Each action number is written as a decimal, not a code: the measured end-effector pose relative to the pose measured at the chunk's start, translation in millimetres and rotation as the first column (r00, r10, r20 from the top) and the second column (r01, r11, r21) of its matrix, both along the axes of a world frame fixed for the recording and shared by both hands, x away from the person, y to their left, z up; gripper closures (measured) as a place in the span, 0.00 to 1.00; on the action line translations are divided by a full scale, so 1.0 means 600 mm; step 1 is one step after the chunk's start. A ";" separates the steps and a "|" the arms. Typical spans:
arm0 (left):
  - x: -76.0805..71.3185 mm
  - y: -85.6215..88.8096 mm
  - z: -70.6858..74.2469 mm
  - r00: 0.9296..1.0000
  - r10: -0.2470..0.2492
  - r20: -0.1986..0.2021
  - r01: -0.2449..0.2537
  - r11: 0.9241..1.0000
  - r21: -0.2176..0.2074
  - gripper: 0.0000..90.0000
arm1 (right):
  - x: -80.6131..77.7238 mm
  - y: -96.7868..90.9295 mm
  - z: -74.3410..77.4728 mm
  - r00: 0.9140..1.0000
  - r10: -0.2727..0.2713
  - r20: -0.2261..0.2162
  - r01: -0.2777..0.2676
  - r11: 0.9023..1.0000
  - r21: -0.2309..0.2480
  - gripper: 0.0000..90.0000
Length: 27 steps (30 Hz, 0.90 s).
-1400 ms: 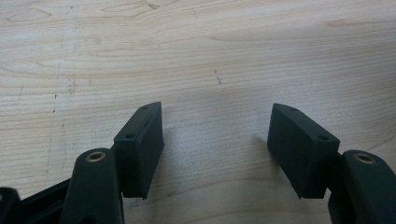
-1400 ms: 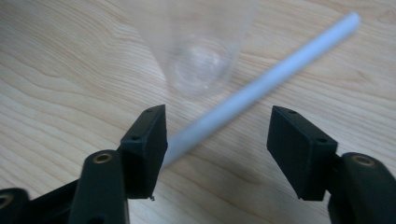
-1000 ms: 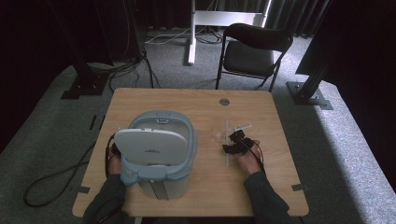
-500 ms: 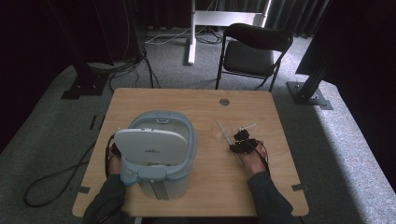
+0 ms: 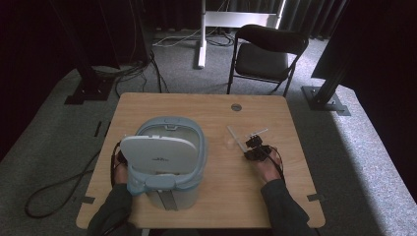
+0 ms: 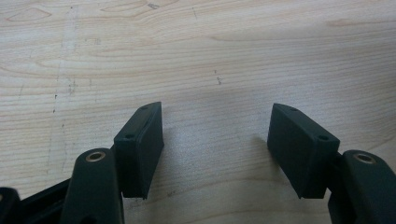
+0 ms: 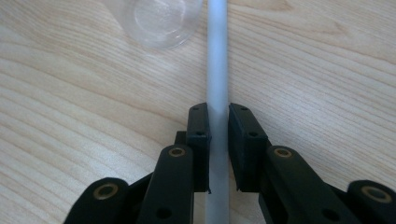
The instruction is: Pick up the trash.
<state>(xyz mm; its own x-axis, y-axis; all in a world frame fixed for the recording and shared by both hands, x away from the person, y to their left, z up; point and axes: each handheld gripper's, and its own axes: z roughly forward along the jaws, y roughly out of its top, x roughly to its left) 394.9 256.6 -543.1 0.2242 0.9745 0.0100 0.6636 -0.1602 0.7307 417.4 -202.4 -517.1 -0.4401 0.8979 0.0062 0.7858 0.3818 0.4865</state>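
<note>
The left gripper (image 6: 215, 149) rests low at the near left, its jaws wide apart with nothing but bare table (image 6: 196, 56) between them. To the right, the right gripper (image 7: 218, 140) has just been closing and now pinches the white stick (image 7: 217, 70). It should squeeze snugly and lift slowly, so it misses the clear cup (image 7: 159, 18) just beyond. The big rice cooker (image 5: 167, 157) sits at the left.

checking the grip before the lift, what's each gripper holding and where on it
The right gripper is shut on the white handle, partway along it. The left gripper is open over bare table, holding nothing.
</note>
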 end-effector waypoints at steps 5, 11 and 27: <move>0.000 0.000 0.000 1.000 0.000 0.000 0.000 1.000 0.000 0.40 | -0.001 -0.013 0.000 0.999 -0.036 0.023 0.035 0.999 0.009 0.88; 0.000 0.000 0.000 1.000 0.000 -0.001 0.000 1.000 0.001 0.40 | -0.004 -0.024 0.009 0.996 -0.065 0.056 0.064 0.998 0.023 0.88; 0.000 0.000 0.000 1.000 0.001 0.000 -0.001 1.000 -0.001 0.40 | -0.011 -0.041 0.041 0.989 -0.085 0.120 0.079 0.996 0.050 0.88</move>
